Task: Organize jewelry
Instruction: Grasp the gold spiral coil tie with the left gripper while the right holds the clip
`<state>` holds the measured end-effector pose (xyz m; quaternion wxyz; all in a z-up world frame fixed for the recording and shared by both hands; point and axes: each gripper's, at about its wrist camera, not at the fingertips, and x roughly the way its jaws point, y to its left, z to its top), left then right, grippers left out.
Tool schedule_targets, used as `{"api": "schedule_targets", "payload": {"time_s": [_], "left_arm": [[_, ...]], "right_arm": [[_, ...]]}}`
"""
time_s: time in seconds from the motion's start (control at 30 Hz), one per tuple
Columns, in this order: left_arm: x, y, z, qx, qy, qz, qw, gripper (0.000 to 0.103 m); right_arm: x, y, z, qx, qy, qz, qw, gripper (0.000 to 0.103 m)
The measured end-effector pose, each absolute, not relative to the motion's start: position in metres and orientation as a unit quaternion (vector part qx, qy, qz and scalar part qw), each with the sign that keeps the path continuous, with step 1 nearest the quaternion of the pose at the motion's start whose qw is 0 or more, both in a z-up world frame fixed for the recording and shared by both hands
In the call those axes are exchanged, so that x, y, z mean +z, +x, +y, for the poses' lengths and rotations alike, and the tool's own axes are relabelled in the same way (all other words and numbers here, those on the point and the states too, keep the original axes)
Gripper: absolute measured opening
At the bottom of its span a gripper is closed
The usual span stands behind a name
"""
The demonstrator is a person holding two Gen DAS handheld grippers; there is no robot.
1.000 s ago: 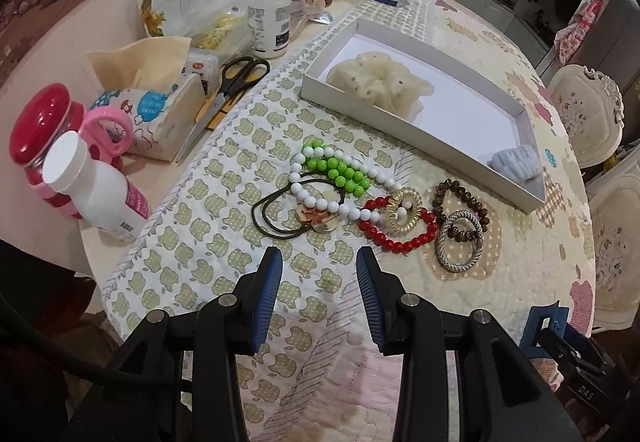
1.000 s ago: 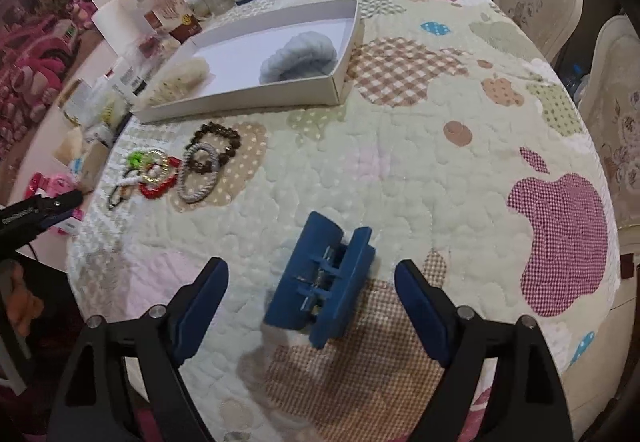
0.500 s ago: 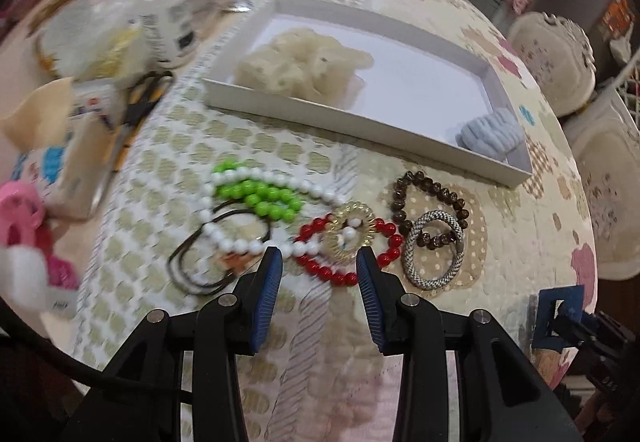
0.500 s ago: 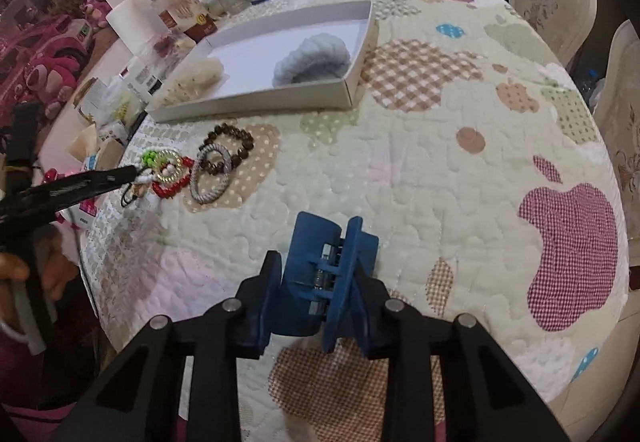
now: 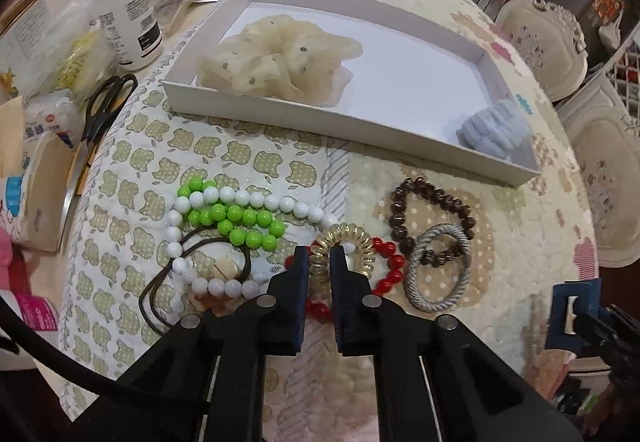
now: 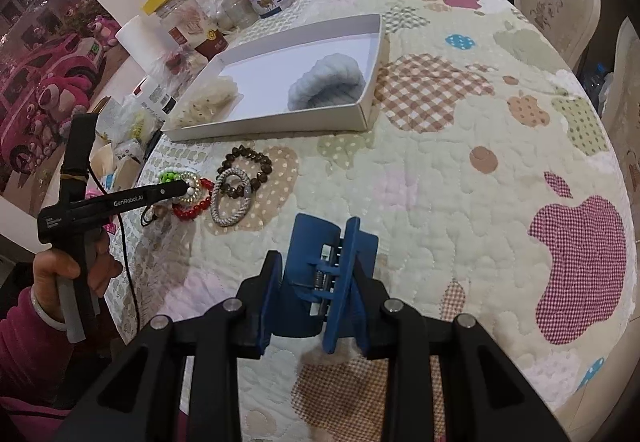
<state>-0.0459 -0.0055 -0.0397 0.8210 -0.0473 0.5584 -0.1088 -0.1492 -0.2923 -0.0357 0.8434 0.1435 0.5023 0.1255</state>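
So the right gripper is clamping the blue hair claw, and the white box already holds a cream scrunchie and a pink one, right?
Nearly. The right gripper does clamp the blue hair claw, and the white box holds a cream scrunchie, but the other scrunchie is pale blue, not pink. The left wrist view shows it.

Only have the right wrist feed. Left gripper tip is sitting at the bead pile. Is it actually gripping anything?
Observer: Yes. The left gripper is pinched on the near arc of the clear spiral hair tie.
Operator: Is the tie free of the beads?
Observer: No. It lies across the red bead bracelet and touches the end of the white bead strand.
Operator: Anything else close to the fingers?
Observer: A black elastic loop lies just left of them, partly under the white beads.
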Motion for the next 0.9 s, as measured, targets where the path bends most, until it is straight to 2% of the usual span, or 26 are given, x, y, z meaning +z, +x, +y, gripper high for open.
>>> {"api": "schedule_targets", "payload": {"time_s": [0.33, 0.4, 0.57, 0.6, 0.67, 0.7, 0.8, 0.9], "left_arm": [[0.006, -0.067, 0.004, -0.1, -0.049, 0.517, 0.849, 0.007], [0.012, -0.069, 0.005, -0.091, -0.041, 0.508, 0.856, 0.007], [0.01, -0.072, 0.011, -0.081, -0.051, 0.51, 0.855, 0.007], [0.008, -0.073, 0.013, -0.078, -0.053, 0.512, 0.854, 0.007], [0.006, -0.075, 0.014, -0.076, -0.057, 0.515, 0.852, 0.007], [0.006, -0.075, 0.015, -0.074, -0.059, 0.517, 0.851, 0.007], [0.007, -0.077, 0.014, -0.072, -0.061, 0.516, 0.851, 0.007], [0.009, -0.078, 0.011, -0.074, -0.055, 0.514, 0.853, 0.007]], "right_arm": [[-0.012, -0.146, -0.281, 0.152, 0.134, 0.475, 0.856, 0.03], [-0.008, -0.144, -0.278, 0.154, 0.12, 0.471, 0.86, 0.027], [-0.014, -0.142, -0.275, 0.169, 0.122, 0.483, 0.85, 0.026], [-0.016, -0.143, -0.274, 0.17, 0.12, 0.488, 0.848, 0.029], [-0.021, -0.144, -0.273, 0.16, 0.114, 0.493, 0.848, 0.048], [-0.024, -0.144, -0.273, 0.152, 0.113, 0.496, 0.847, 0.062], [-0.034, -0.14, -0.273, 0.145, 0.132, 0.508, 0.839, 0.065], [-0.045, -0.133, -0.259, 0.126, 0.107, 0.524, 0.836, 0.08]]}}
